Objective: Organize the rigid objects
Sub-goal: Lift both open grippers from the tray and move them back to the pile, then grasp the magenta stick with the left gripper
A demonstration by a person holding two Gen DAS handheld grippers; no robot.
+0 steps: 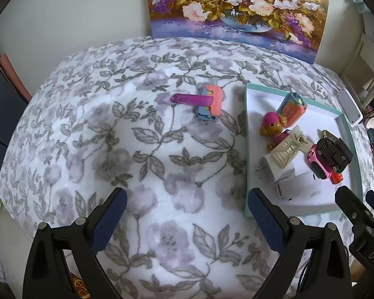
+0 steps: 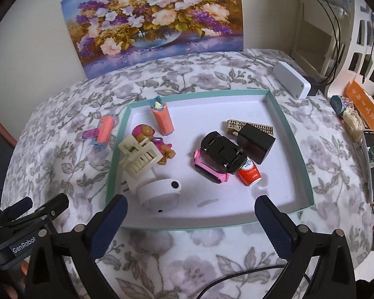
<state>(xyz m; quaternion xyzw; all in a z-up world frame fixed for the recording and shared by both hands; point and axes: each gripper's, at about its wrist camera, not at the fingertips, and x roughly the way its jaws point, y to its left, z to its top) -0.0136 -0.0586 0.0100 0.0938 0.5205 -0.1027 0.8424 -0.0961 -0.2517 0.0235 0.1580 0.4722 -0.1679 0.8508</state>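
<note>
Your left gripper (image 1: 187, 214) and right gripper (image 2: 192, 220) both hover with jaws apart, gripping nothing. The pink-and-purple toy (image 1: 207, 103) lies on the floral cloth just left of the teal tray (image 2: 285, 122), outside it.

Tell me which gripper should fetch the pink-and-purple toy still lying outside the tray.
Left, probably. The pink-and-purple toy lies on the blanket left of the tray, ahead of the open left gripper. The right gripper, also open, faces the tray's inside, with the toy far left.
</note>
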